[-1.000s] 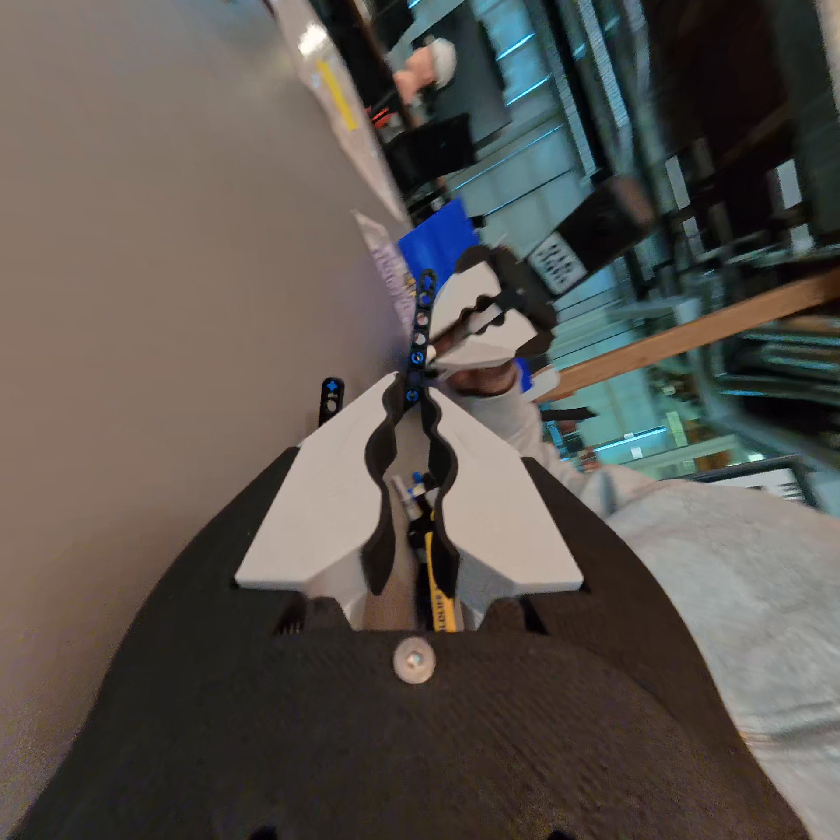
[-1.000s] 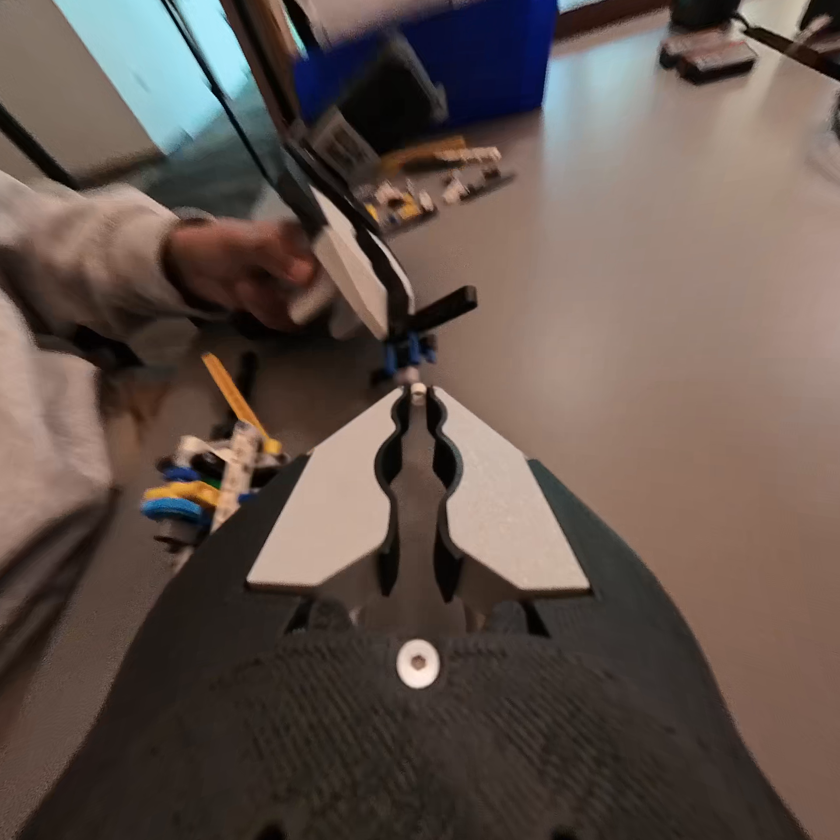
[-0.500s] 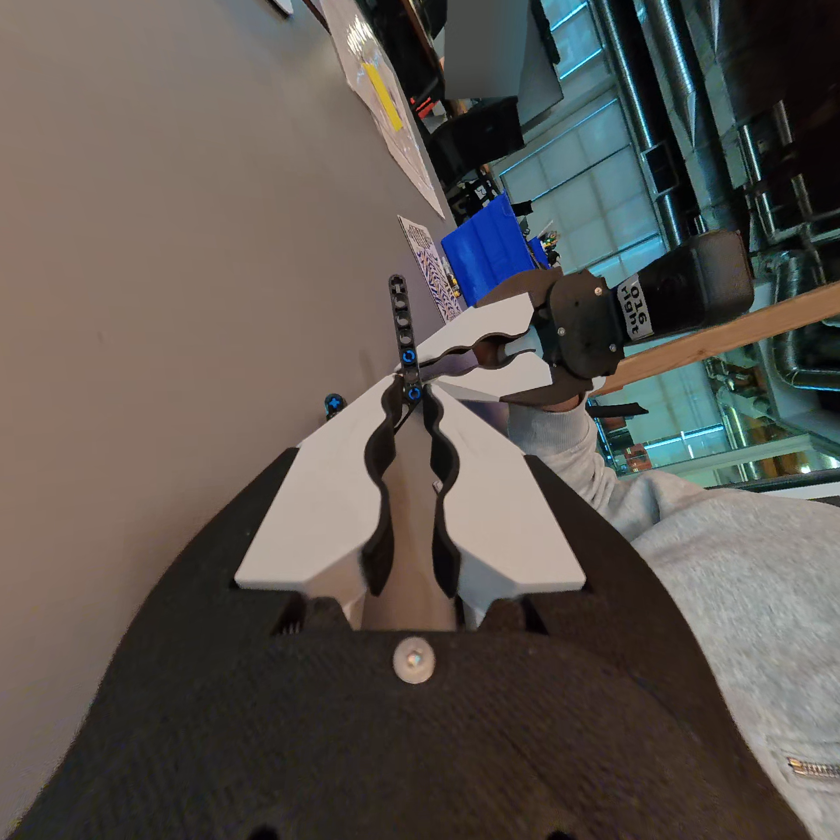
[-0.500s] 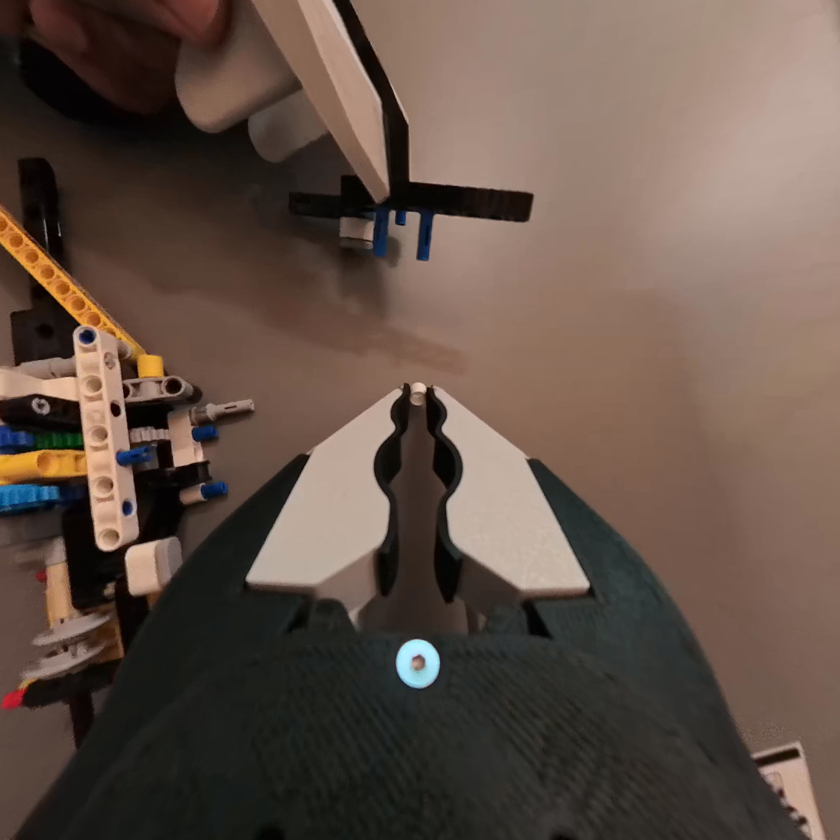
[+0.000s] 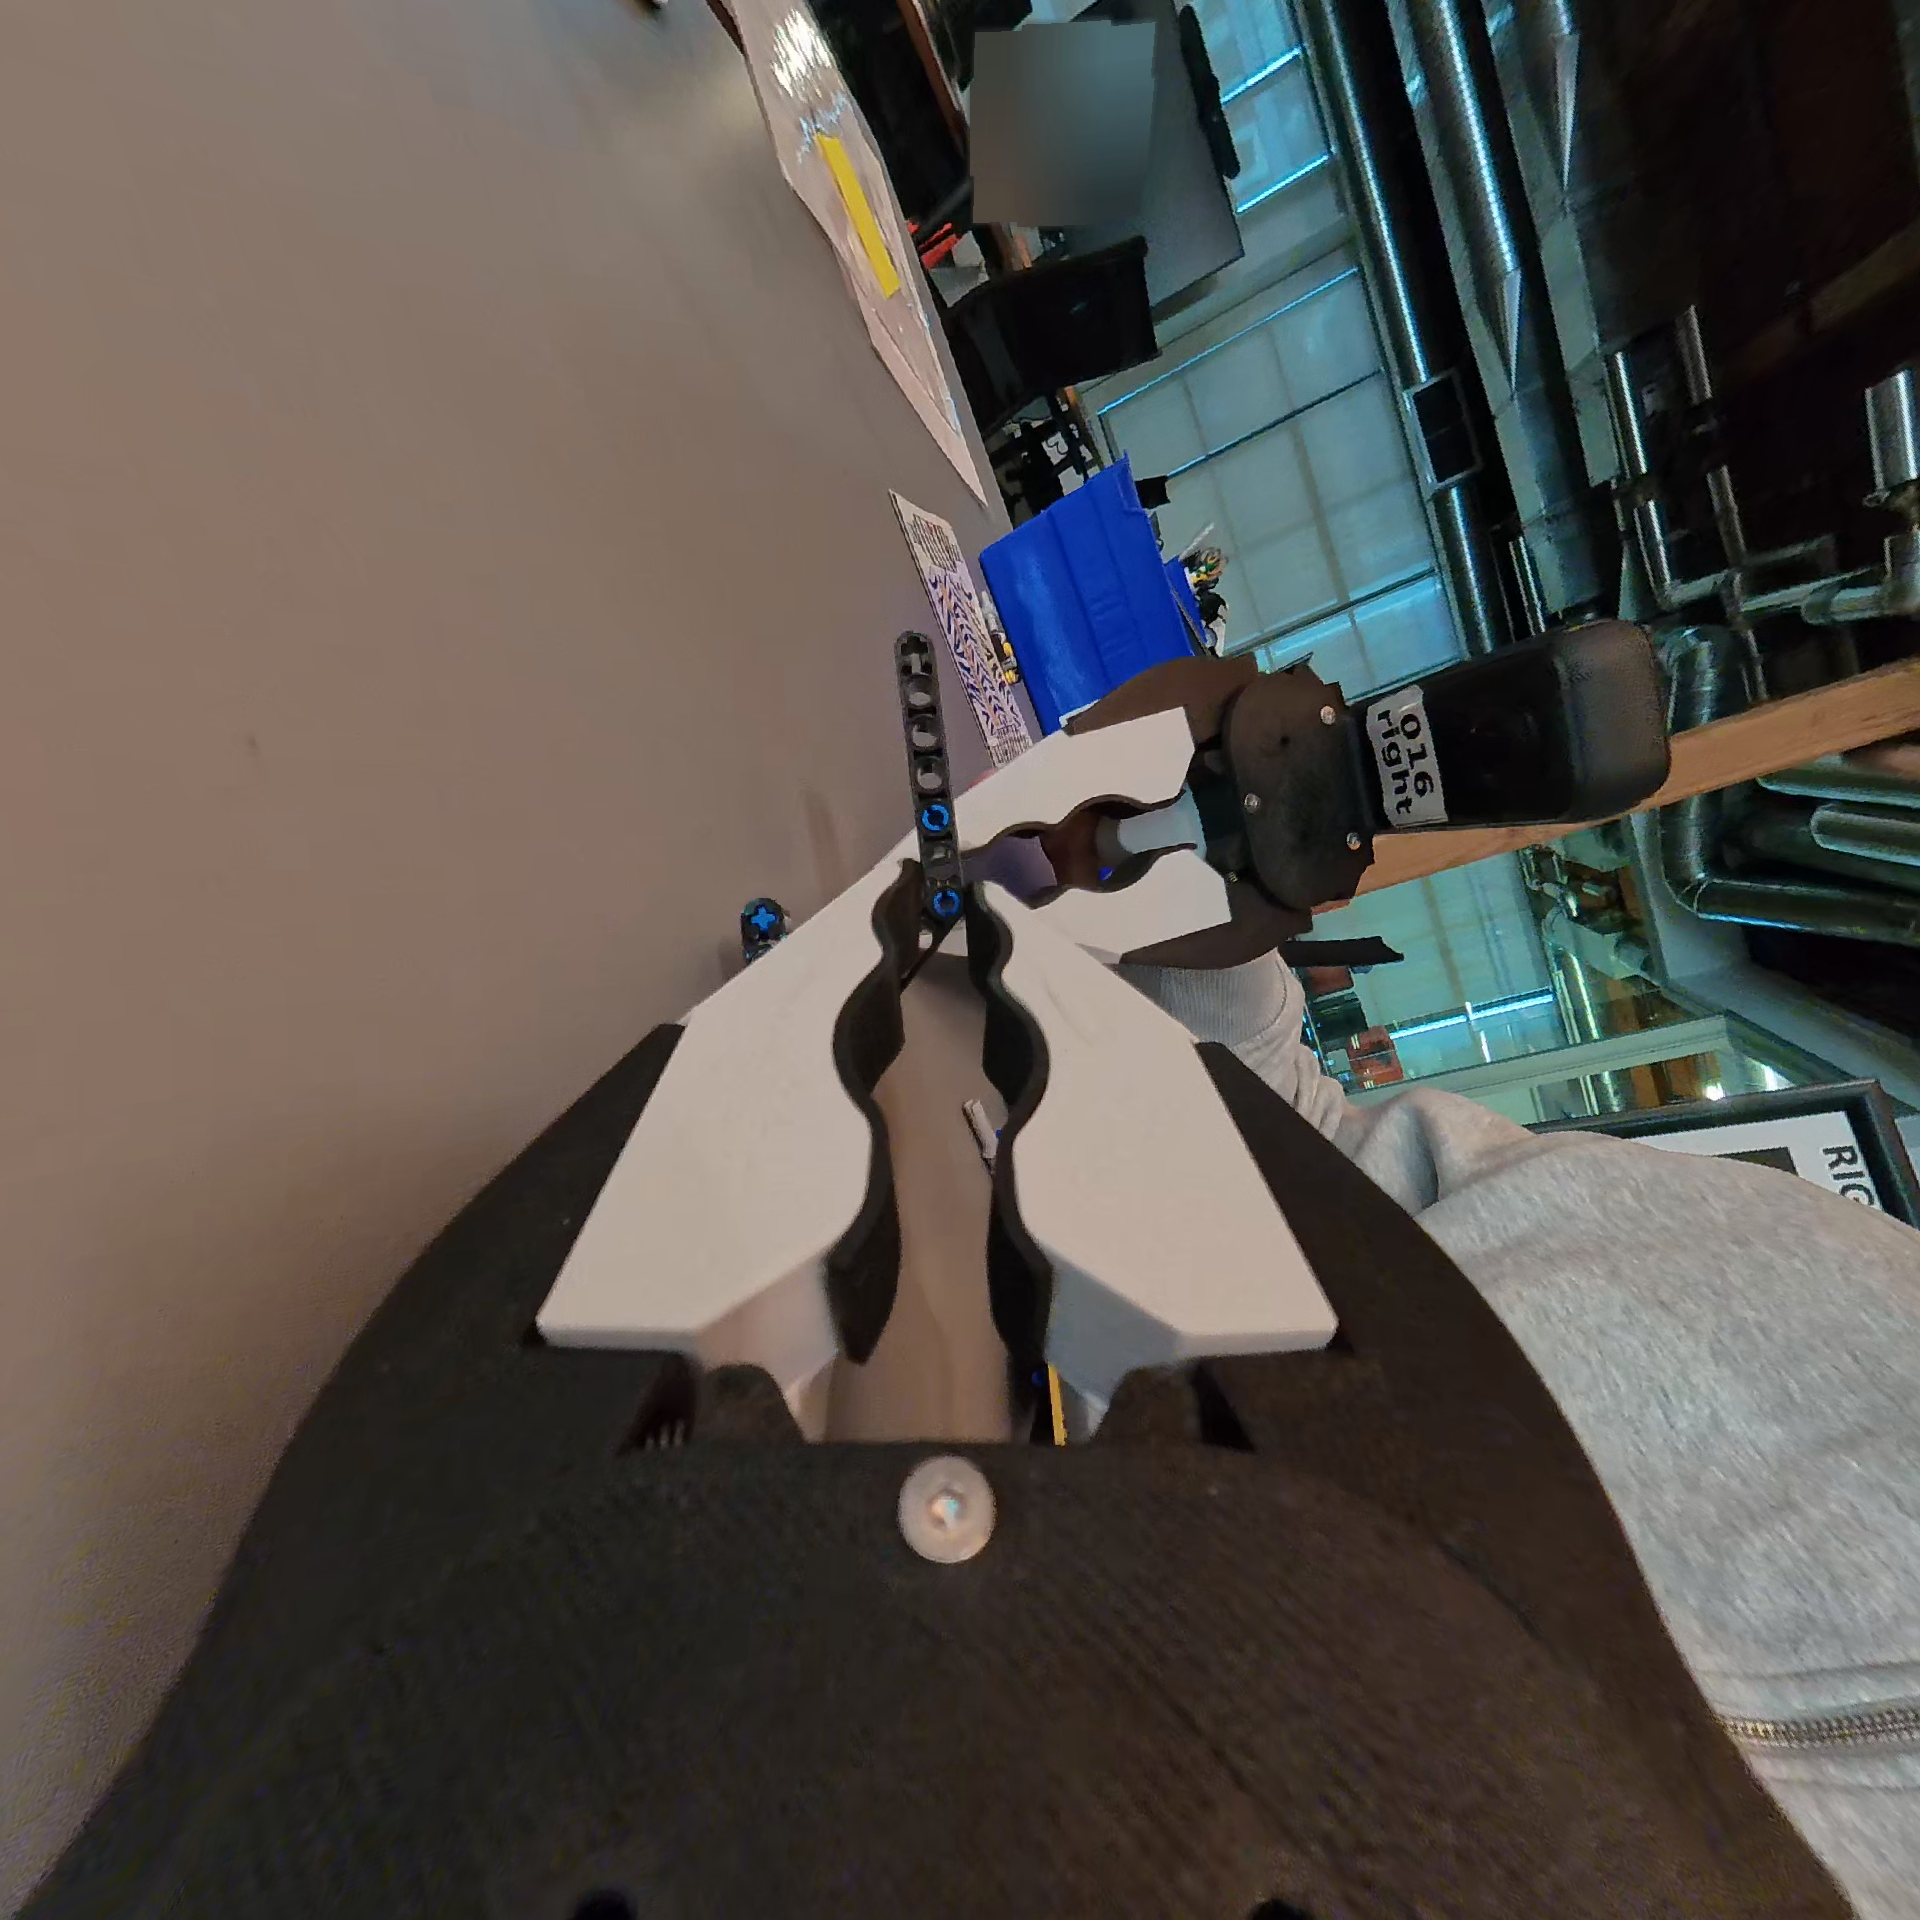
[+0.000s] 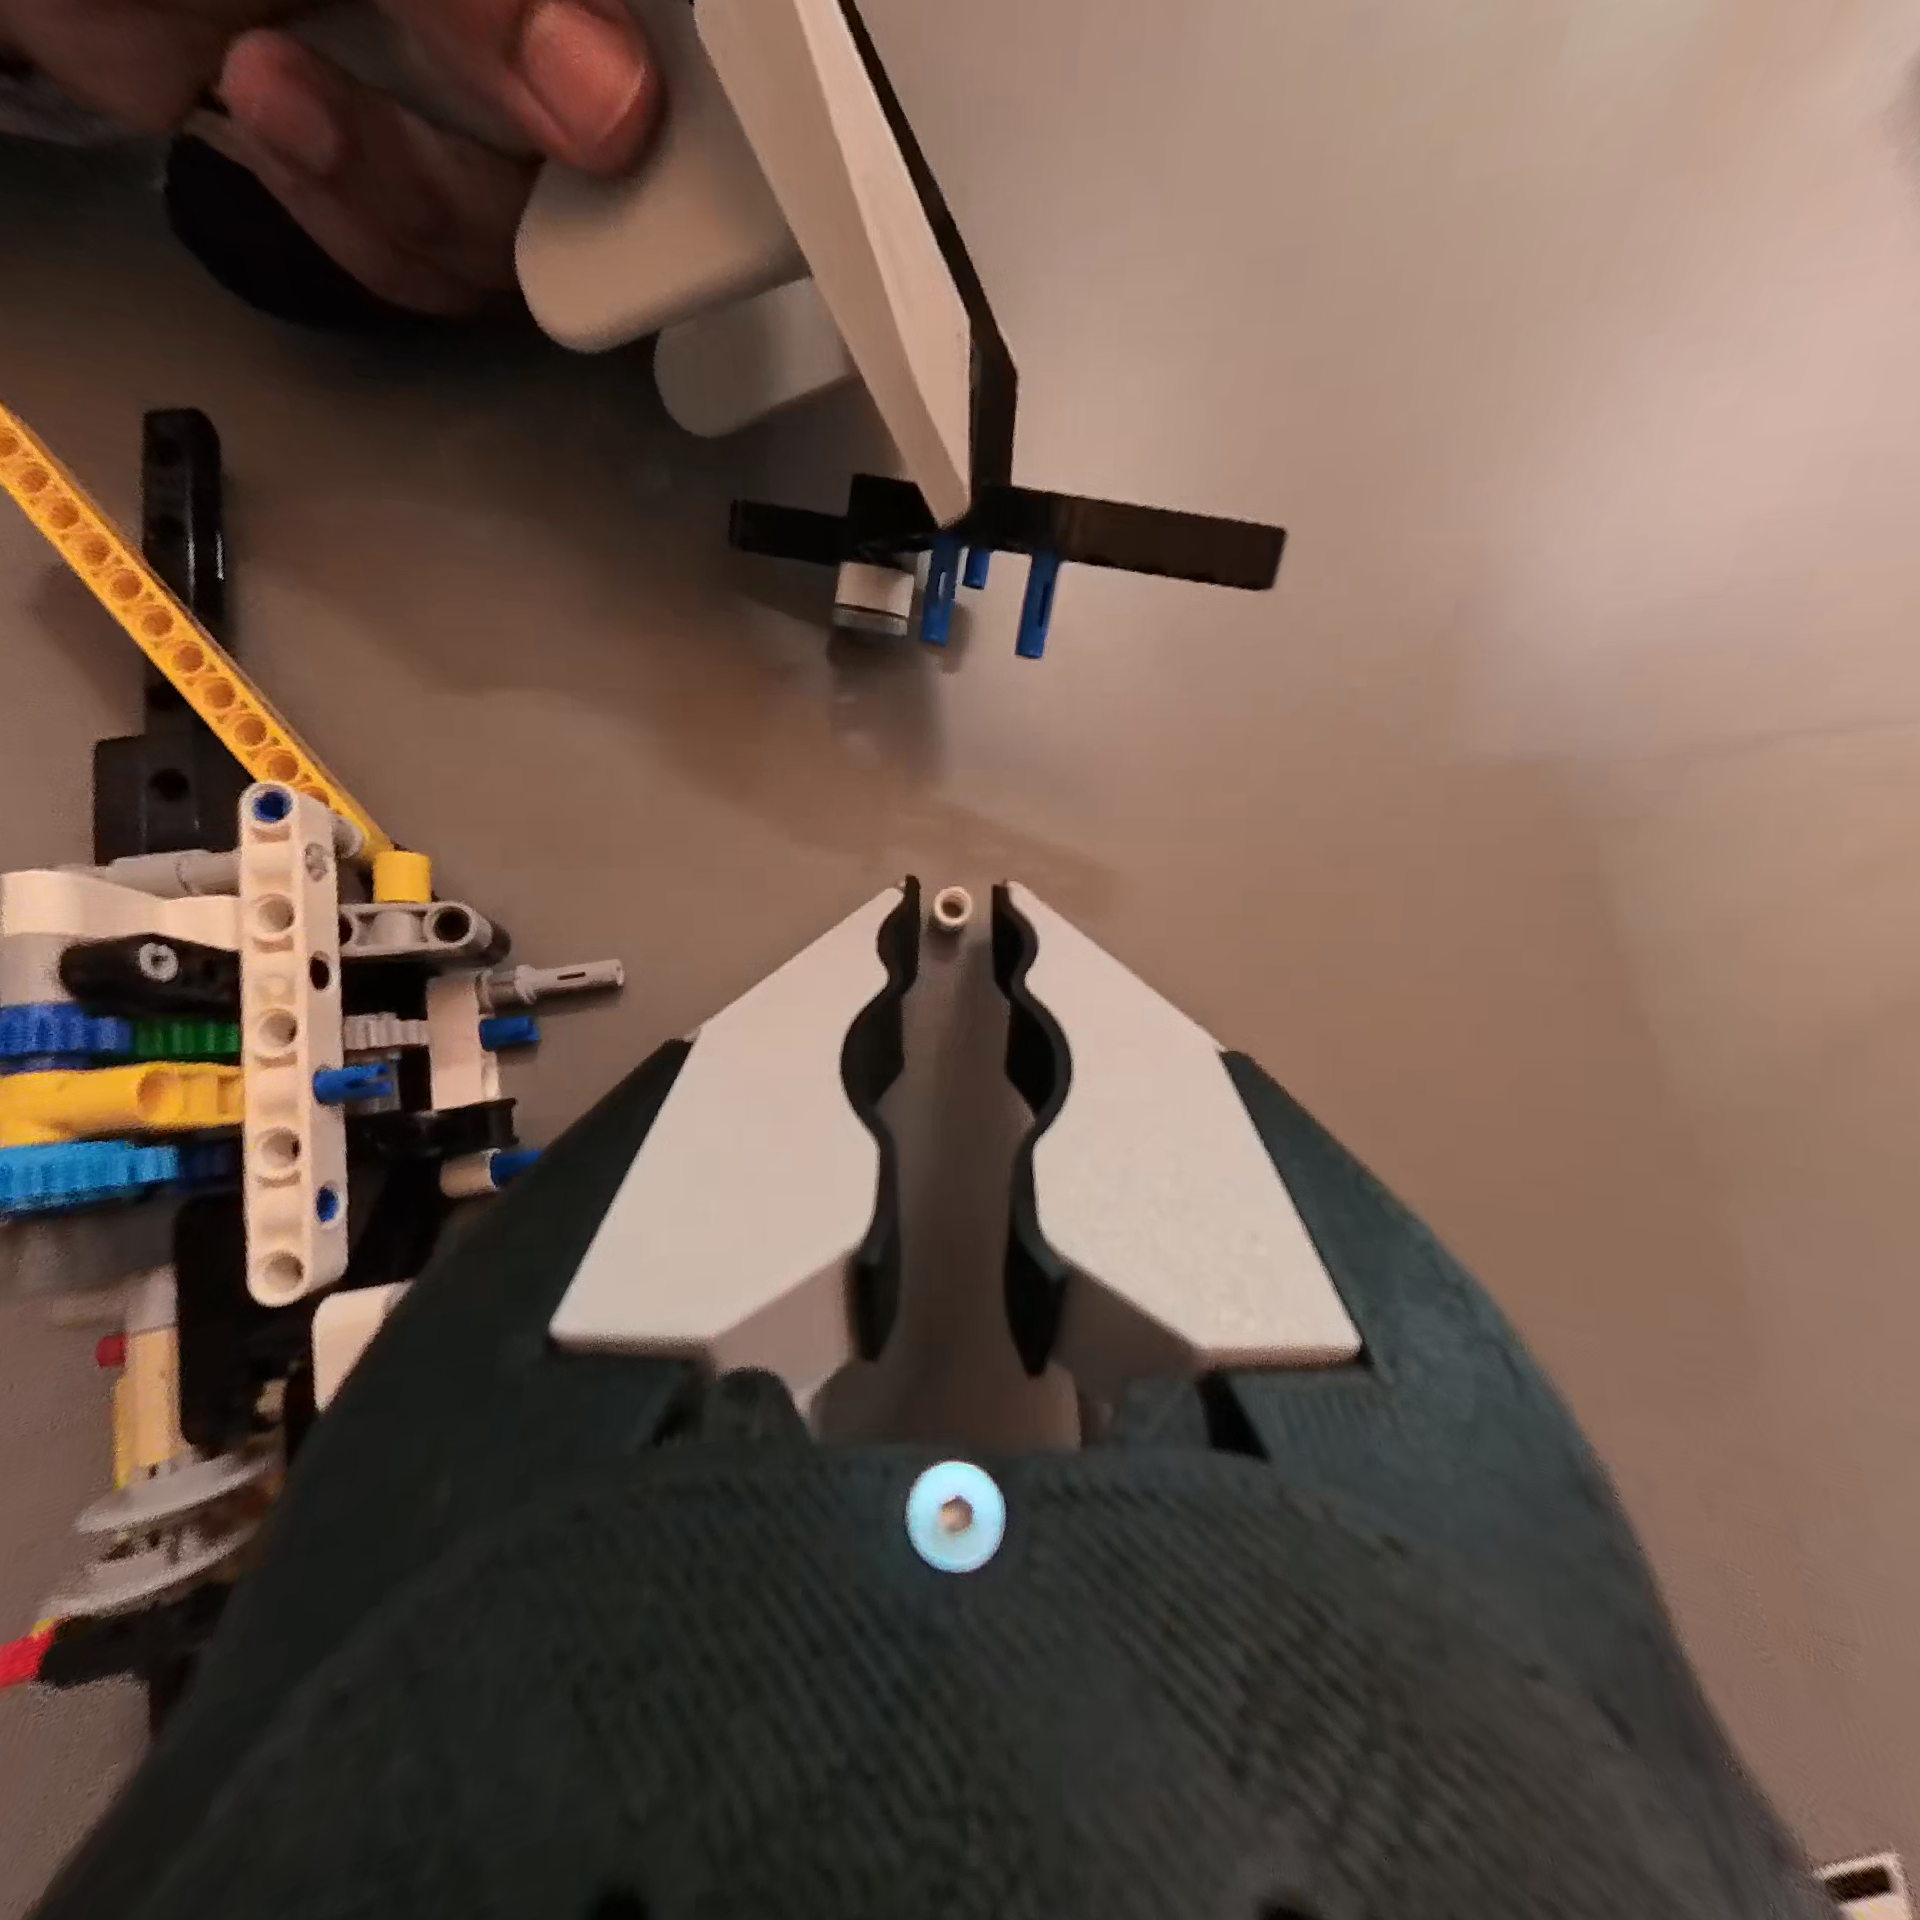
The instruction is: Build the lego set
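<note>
Misalignment is the likely risk: left tool (image 5: 940, 914) clamps the long black holed plastic beam (image 5: 925, 769) above the grey desk (image 5: 364, 623), while right tool (image 6: 951, 902) pinches a small tan peg (image 6: 951, 906), which could slip if pushed in crooked.

Left tongs (image 5: 943, 902) are tilted on their side, tips pinched tight, a hand (image 6: 416, 135) wrapped around the grip. Right tongs (image 6: 951, 906) point down toward the table, tips drawn in close with only a narrow gap. Grey sleeve (image 5: 1621, 1351) trails behind.
</note>
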Demonstrator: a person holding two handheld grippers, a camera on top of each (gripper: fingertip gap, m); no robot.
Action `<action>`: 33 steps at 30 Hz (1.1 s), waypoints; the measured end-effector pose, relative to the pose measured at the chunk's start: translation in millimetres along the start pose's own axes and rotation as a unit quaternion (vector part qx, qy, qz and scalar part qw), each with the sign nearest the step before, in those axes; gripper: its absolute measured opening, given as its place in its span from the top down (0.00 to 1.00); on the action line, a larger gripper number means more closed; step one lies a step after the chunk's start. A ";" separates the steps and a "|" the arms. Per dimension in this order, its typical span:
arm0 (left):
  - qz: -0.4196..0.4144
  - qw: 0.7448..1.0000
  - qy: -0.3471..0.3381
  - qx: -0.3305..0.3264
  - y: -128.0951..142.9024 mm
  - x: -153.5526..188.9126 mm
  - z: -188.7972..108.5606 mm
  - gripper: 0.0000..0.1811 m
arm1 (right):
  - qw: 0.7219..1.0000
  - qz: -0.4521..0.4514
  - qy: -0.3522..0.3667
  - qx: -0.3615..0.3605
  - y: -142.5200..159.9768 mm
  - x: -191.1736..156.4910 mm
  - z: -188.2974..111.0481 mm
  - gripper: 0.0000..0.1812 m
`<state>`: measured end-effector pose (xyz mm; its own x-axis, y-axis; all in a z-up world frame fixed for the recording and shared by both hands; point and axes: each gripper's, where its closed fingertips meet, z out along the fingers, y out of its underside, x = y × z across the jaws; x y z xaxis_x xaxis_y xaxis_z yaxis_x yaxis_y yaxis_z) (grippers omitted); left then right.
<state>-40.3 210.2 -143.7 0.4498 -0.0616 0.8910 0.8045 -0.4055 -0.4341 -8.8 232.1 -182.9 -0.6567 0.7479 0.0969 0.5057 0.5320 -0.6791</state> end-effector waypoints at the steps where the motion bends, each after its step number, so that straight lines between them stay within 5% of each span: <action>1: -0.001 1.000 0.001 0.000 -0.1 0.0 -0.2 0.96 | 1.000 0.002 0.000 0.006 -1.4 1.0 -2.0 0.92; 9: -0.016 1.000 0.014 0.004 -1.6 1.0 -2.1 0.97 | 0.995 0.021 0.018 0.099 -22.8 16.9 -21.6 0.70; 15: -0.012 1.000 0.022 0.006 -1.3 3.6 -3.2 0.97 | 0.994 0.006 0.089 0.059 -9.8 31.4 -13.6 0.55; 19: -0.024 0.999 0.035 0.011 -3.1 5.1 -5.4 0.97 | 0.986 0.003 0.145 0.088 -16.7 42.6 -22.8 0.69; 22: -0.035 0.998 0.045 0.022 -6.8 5.6 -7.8 0.97 | 0.975 0.025 0.188 0.120 -24.1 58.7 -36.2 0.66; 26: -0.030 0.999 0.036 0.028 -8.5 4.0 -7.5 0.97 | 0.976 0.090 0.119 0.158 -31.1 54.1 -43.3 0.66; 29: -0.024 0.999 0.030 0.018 -5.8 3.4 -6.0 0.97 | 0.994 0.060 -0.043 0.078 -24.2 12.2 -41.1 1.00; 33: -0.052 0.997 0.056 0.015 -6.6 5.6 -8.9 0.97 | 0.990 0.057 -0.097 -0.083 -4.5 -3.1 -32.1 1.00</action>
<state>-46.5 204.4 -134.7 0.3180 -0.1226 0.9401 0.8568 -0.3873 -0.3403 8.9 240.1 -156.8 -0.6770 0.7249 -0.1271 0.6576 0.5184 -0.5467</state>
